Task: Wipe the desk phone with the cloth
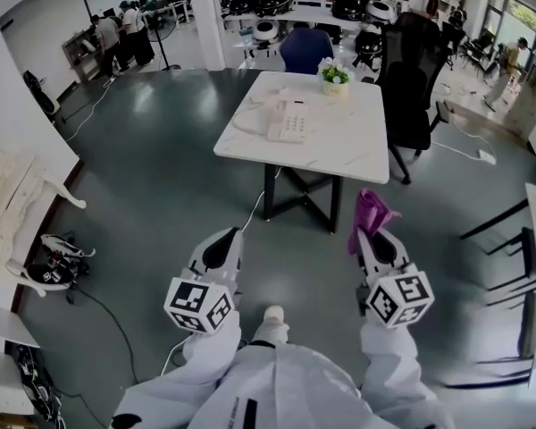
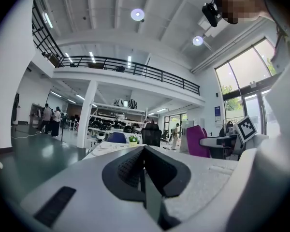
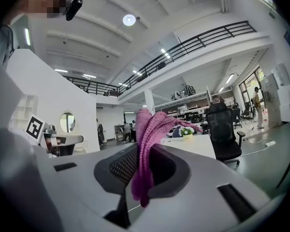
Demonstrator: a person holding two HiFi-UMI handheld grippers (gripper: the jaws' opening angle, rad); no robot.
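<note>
Right tongs pinching cloth, phone well apart

1 overhead, 2 low, table shared

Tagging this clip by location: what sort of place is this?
Probably an open-plan office or lab hall: a white desk with a phone, an office chair, and a railed mezzanine overhead.

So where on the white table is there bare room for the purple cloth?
Bare: the right half of the white table, between the cream desk phone and the black office chair. Crowded: around the phone and the potted plant.
</note>
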